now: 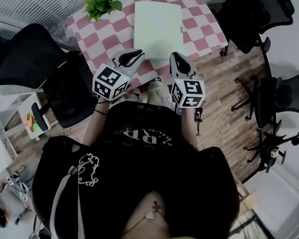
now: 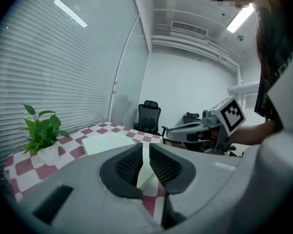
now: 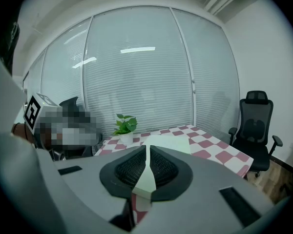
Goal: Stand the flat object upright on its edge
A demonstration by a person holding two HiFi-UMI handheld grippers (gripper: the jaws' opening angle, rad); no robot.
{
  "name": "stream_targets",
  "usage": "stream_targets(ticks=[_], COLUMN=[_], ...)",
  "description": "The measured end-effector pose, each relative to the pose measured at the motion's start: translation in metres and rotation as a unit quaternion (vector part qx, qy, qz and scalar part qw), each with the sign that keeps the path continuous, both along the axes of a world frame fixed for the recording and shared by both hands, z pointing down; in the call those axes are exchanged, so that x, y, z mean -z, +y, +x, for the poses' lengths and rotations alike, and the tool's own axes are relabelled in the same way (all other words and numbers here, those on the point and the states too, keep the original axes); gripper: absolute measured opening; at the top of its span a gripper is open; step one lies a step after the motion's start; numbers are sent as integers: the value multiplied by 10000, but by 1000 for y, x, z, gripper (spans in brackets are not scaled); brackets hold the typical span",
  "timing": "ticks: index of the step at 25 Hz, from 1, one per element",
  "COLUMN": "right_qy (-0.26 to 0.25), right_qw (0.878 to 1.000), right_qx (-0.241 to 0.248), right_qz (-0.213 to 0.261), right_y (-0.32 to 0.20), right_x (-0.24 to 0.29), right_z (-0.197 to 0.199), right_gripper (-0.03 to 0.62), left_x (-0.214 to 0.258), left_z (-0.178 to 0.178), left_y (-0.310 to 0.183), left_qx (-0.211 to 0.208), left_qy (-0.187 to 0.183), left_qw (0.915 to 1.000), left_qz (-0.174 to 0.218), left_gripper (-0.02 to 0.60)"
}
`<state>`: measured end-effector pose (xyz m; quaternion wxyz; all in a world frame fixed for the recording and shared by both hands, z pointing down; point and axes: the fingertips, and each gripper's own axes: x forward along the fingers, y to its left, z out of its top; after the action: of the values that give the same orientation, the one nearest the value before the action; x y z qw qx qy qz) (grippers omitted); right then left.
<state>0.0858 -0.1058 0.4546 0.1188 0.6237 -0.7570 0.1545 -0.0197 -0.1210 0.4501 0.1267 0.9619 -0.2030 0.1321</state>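
The slab [image 1: 158, 29] lies flat on the checkered table [image 1: 204, 34], a plant [image 1: 100, 1] off its far left corner, while the left gripper [image 1: 137, 54] and right gripper [image 1: 175, 57], jaws pressed together and empty, hover by its near corners.

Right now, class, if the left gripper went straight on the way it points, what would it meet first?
Most likely the white flat slab lying on the checked table: the shut left gripper aims at its near left corner. Height is unclear, so it might skim over the top.
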Motion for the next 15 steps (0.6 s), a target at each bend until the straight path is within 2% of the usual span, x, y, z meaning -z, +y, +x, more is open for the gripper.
stream_targets(ticks=[5,15], right_qy=[-119,-449], right_qw=[9998,9967], right_qx=[164,507], right_qz=[-49,-436], right_y=[-37,-103], right_x=[-3,-35], right_z=[27,81], right_gripper=[29,31], left_x=[-5,-44], left_z=[10,22], left_y=[-31,-89], left_qx=[320,1044], left_qy=[76,-444], left_qw=[9992,9919], left_qz=[-230,-566], left_gripper=[40,43])
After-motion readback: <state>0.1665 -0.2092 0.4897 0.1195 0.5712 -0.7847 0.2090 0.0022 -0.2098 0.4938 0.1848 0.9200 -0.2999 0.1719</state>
